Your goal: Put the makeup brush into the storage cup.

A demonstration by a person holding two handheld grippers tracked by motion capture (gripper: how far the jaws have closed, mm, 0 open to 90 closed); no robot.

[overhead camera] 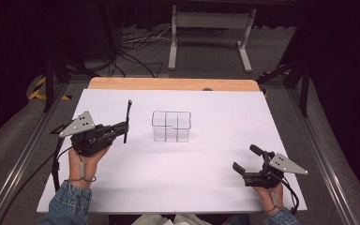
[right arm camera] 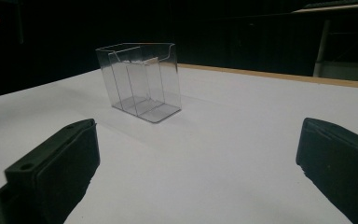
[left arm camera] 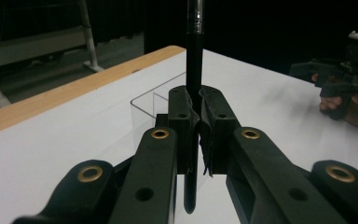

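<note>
A clear plastic holder (overhead camera: 171,126) with compartments stands upright near the middle of the white table (overhead camera: 206,187). At the left, my left gripper (overhead camera: 126,126) is shut on a black pen (overhead camera: 128,119), which stands upright across its jaws, a little left of the holder. In the left gripper view the pen (left arm camera: 194,60) runs up between the pads, with the holder (left arm camera: 154,106) just behind. My right gripper (overhead camera: 246,158) rests at the front right, open and empty. Its view shows the holder (right arm camera: 141,81) standing well ahead of the gripper (right arm camera: 198,163).
A wooden strip (overhead camera: 173,84) runs along the table's far edge. Beyond it stand a white metal frame (overhead camera: 211,33) and loose cables (overhead camera: 136,47) on the floor. Metal rails flank the table. The person's other hand and gripper (left arm camera: 345,84) show in the left gripper view.
</note>
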